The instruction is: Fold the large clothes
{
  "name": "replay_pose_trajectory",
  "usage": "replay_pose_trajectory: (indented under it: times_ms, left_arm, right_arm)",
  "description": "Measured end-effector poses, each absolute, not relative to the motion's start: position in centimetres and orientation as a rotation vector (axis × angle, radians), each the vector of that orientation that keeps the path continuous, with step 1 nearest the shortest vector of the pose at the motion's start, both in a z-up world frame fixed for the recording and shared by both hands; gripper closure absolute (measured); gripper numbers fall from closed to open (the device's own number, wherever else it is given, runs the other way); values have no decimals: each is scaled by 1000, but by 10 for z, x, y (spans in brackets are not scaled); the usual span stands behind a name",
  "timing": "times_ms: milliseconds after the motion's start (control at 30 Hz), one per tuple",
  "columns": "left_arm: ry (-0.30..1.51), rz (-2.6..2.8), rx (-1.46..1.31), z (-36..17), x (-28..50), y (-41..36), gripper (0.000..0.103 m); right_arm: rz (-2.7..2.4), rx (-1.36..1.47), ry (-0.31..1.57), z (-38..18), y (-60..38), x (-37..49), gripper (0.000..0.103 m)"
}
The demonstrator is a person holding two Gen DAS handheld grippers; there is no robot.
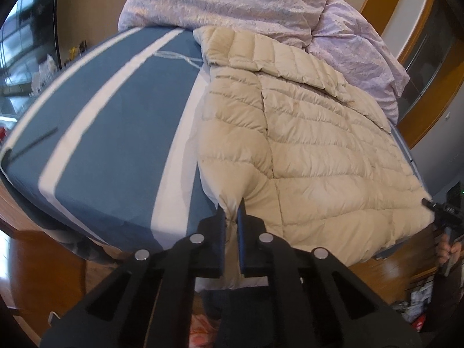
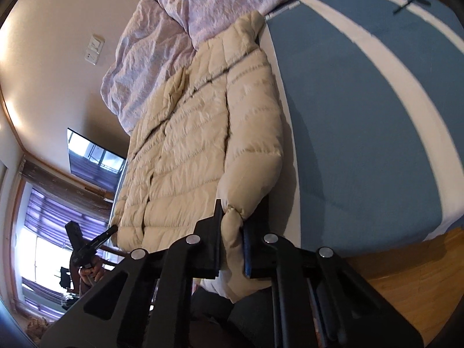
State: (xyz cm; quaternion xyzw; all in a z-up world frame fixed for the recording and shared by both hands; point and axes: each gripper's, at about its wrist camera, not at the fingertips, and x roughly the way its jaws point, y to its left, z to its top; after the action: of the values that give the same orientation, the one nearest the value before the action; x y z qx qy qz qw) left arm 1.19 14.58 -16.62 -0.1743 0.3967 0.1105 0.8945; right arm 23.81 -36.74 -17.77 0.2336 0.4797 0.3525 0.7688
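Note:
A beige quilted puffer jacket [image 1: 319, 150] lies flat on the bed, collar toward the pillows and hem toward me. My left gripper [image 1: 232, 217] is shut on the gathered fabric at the jacket's near left corner, where a sleeve lies along its side. At the right edge of that view my right gripper [image 1: 427, 202], held by a hand, meets the jacket's other near corner. In the right wrist view the jacket [image 2: 188, 145] runs away from me, and my right gripper [image 2: 233, 220] is shut on its puffy near right end. The left gripper [image 2: 114, 228] shows at the far left corner.
The bed has a blue sheet with white stripes [image 1: 116, 145] [image 2: 362, 116]. A crumpled lilac duvet [image 1: 232, 0] [image 2: 203, 5] is piled at its head. A thin dark object [image 1: 34, 142] lies on the sheet. Wooden floor [image 2: 406, 284] surrounds the bed, and a wall screen [image 2: 92, 156] hangs beyond.

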Motion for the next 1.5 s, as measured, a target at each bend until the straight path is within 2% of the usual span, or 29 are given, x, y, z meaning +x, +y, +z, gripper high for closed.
replay_pose_trajectory:
  times_ms: [367,733,1267,1500]
  left_arm:
    - [712,304,-276,-115,28,150,97]
    - [633,391,-214,-64,106,164,97]
    - [612,504,-250,-49,253,220,97]
    - [649,559,-263,-73,315,245,97]
  right_arm:
    - [700,434,885,-118,-349,264,93]
    - [583,345,796,-82,-299,335,93]
    - [463,264,653,-61,-233,454,93]
    - [410,272,681,-84,-211,512,92]
